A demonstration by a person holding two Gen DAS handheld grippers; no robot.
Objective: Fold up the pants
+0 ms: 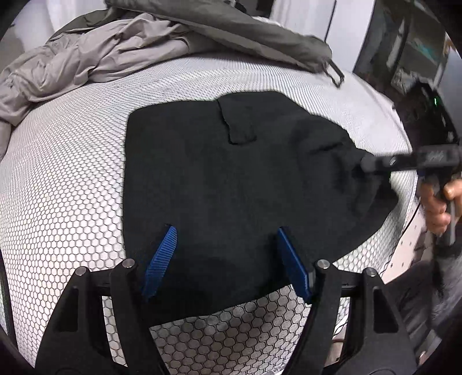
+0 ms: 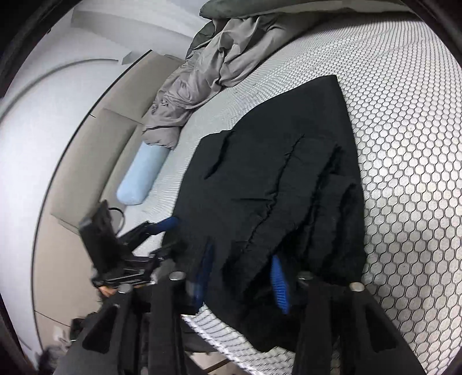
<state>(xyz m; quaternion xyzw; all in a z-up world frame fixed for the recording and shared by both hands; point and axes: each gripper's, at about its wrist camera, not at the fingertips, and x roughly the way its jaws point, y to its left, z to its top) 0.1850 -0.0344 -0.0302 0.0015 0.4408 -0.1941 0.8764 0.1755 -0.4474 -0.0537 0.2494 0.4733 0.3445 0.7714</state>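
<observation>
The black pants (image 1: 231, 178) lie folded into a flat block on the white honeycomb-patterned mattress (image 1: 72, 178). My left gripper (image 1: 226, 235) is open, its blue pads apart over the near edge of the pants. The right gripper (image 1: 366, 164) shows in the left wrist view at the pants' right edge, blurred. In the right wrist view the pants (image 2: 274, 173) fill the middle; my right gripper (image 2: 242, 266) is open with the bunched near edge of the fabric between its pads. The left gripper (image 2: 164, 225) shows there at the pants' left edge.
A crumpled grey duvet (image 1: 86, 60) and a dark grey blanket (image 1: 231, 26) lie at the far side of the mattress. A light blue bolster (image 2: 141, 176) lies by the beige bed frame (image 2: 86, 161). Dark furniture (image 1: 410, 52) stands at the right.
</observation>
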